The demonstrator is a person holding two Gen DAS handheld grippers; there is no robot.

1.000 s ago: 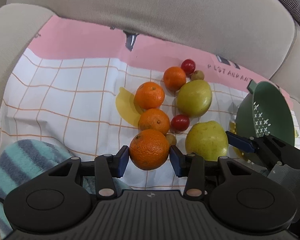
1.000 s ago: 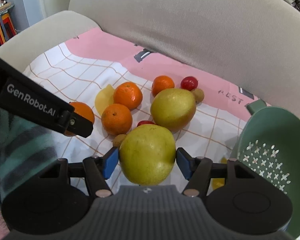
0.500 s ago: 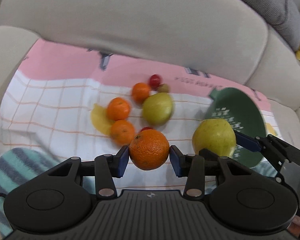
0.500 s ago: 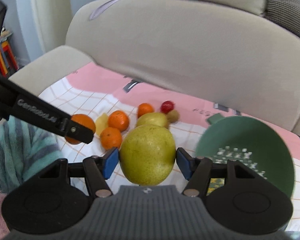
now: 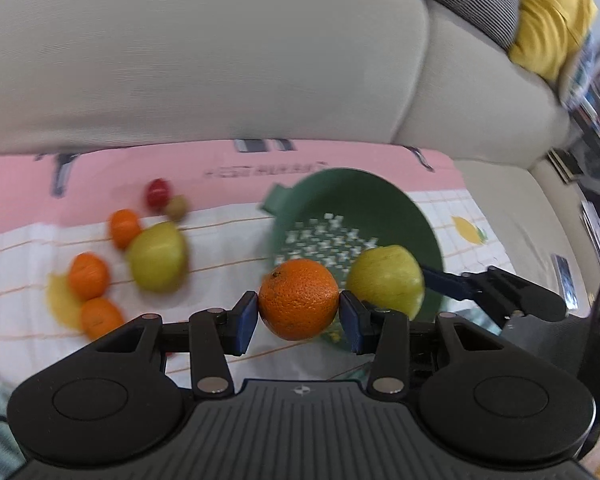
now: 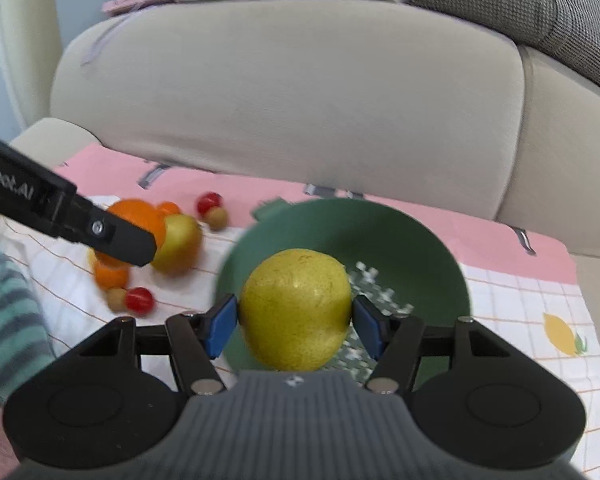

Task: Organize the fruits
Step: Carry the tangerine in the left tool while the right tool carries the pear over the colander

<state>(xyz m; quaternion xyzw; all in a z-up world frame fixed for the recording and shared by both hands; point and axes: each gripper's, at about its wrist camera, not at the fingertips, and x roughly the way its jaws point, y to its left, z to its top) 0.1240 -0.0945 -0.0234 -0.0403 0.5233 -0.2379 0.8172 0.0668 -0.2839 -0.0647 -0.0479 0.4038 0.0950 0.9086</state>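
Note:
My left gripper (image 5: 299, 316) is shut on an orange (image 5: 298, 298) and holds it in the air at the near left rim of the green colander (image 5: 380, 200). My right gripper (image 6: 296, 324) is shut on a yellow-green pear (image 6: 296, 310), held over the colander (image 6: 312, 228). That pear (image 5: 384, 282) also shows in the left wrist view, just right of the orange. On the cloth to the left lie a second pear (image 5: 158, 258), three small oranges (image 5: 88, 276), red cherry tomatoes (image 6: 140, 300) and small brownish fruits (image 6: 219, 217).
The checked white and pink cloth (image 6: 512, 292) covers a beige sofa seat, with the backrest (image 6: 284, 100) close behind the colander. A striped teal towel (image 6: 4, 320) lies at the near left. A grey cushion (image 6: 540, 4) and a yellow one (image 5: 548, 12) sit at upper right.
Both grippers have lifted their fruit off the cloth and carried it right, from the fruit pile to the colander. The orange and the pear stay clamped.

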